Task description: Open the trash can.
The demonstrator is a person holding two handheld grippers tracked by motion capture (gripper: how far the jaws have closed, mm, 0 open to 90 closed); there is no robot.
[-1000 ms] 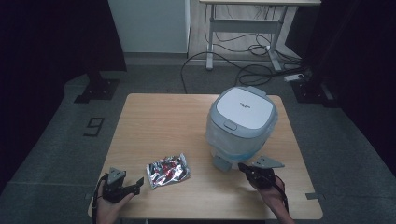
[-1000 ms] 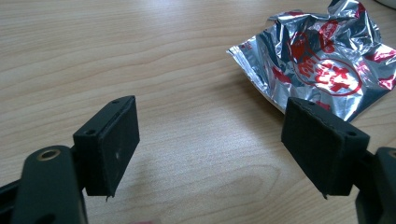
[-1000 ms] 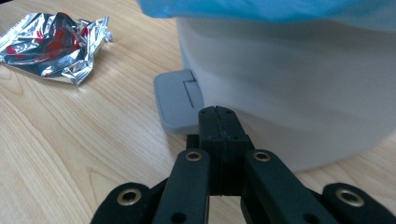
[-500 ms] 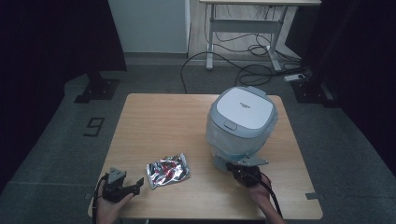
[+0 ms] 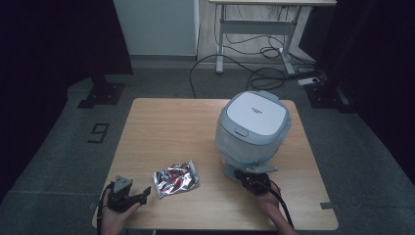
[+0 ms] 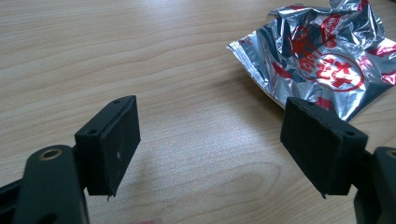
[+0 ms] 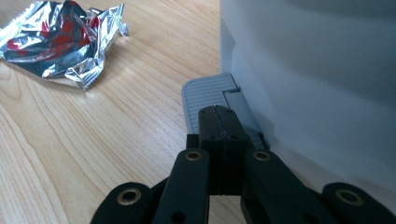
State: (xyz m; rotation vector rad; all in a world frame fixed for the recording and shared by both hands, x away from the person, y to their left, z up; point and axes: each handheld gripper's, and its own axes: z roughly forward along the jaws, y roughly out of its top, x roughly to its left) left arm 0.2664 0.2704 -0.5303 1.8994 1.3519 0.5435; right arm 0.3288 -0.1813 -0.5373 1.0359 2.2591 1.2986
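A: Left gripper (image 6: 210,149) – jaws wide, nothing between; foil packet (image 5: 176,178) just beside on the table (image 5: 166,127), red print unreadable

B: Right gripper (image 7: 218,116)? Jaws pressed together at the pedal (image 7: 205,95) of the bin (image 5: 253,128), lid text too small

We find the high view dim, its borders falling to near black, with the wooden table (image 5: 176,127) the best-lit area. The foil packet (image 6: 322,51) throws bright glare in both gripper views. The left gripper view is sharp; soft shadows lie under the jaws. In the right gripper view the white bin (image 7: 317,70) is blurred and bluish.
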